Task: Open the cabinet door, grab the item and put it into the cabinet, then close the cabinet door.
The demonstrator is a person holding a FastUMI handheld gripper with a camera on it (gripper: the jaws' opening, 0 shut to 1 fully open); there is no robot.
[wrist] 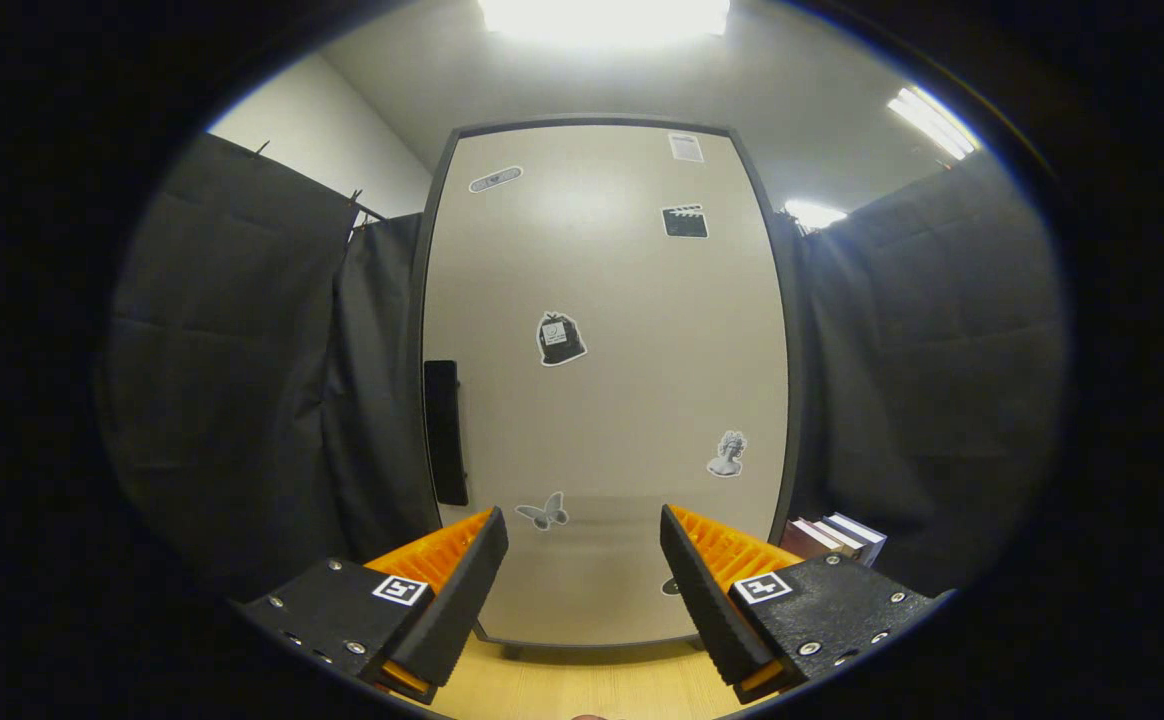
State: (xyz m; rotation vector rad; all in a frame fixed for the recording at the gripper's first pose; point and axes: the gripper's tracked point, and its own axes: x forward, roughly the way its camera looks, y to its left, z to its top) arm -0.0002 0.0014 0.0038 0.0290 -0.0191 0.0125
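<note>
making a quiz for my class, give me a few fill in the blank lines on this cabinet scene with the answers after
1. The cabinet door ahead of the gripper is ____.
2. The gripper's fingers stand ____, with nothing between them.
3. The dark handle sits along the door's ____ edge.
4. To the right of the cabinet's foot lies a stack of ____.

Missing words: shut; open; left; books
</note>
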